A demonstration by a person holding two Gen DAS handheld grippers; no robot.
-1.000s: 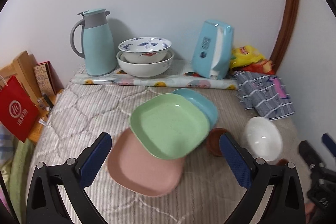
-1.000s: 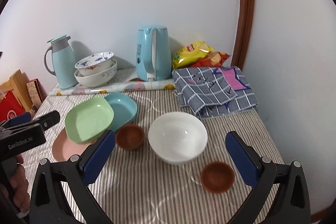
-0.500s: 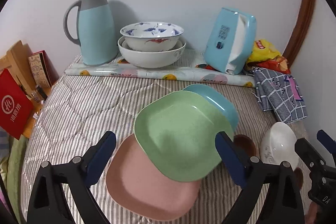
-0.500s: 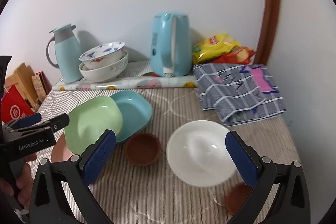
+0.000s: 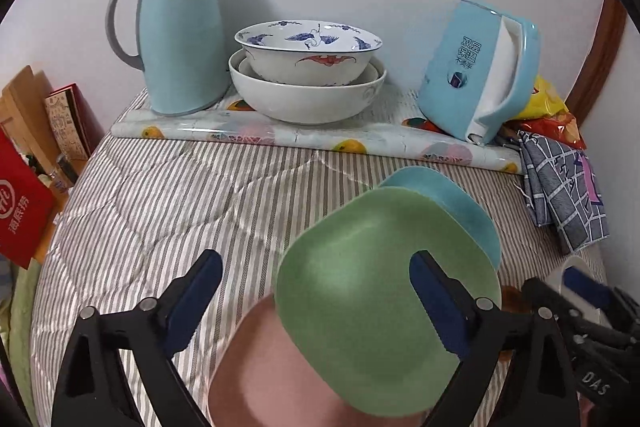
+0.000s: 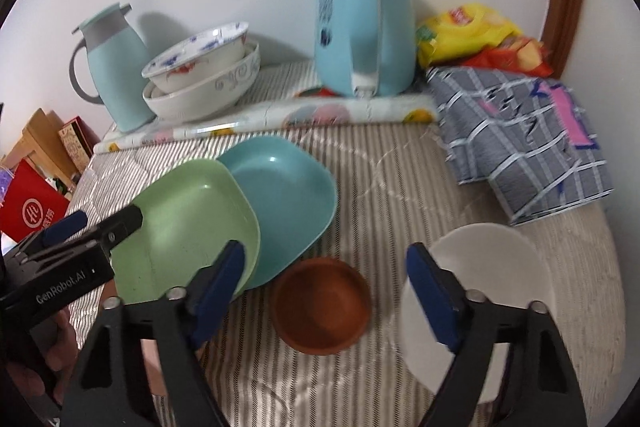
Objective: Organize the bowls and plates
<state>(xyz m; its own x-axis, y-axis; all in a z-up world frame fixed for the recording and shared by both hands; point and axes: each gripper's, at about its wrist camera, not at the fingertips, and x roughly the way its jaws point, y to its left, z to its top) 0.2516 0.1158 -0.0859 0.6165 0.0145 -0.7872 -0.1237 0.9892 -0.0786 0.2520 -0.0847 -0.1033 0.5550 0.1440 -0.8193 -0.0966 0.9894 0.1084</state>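
Moved: both tongs closer; left tongs (image 5: 316, 291) gaping over green plate (image 5: 372, 291).
Right tongs (image 6: 326, 285): gaping above brown bowl (image 6: 322, 305).
Risk: overlapped plates may slide.

Open striped cloth (image 5: 168, 211) on the left gives free passage up to the rolled mat (image 5: 280, 139), where the thermos jug (image 5: 180, 31), stacked bowls (image 5: 308, 75) and kettle (image 5: 480, 67) wall off the back. Right side is crowded: overlapping green plate (image 6: 188, 227) and blue plate (image 6: 288, 199), brown bowl (image 6: 322, 307), white bowl (image 6: 492, 291), folded checked towel (image 6: 520, 131).
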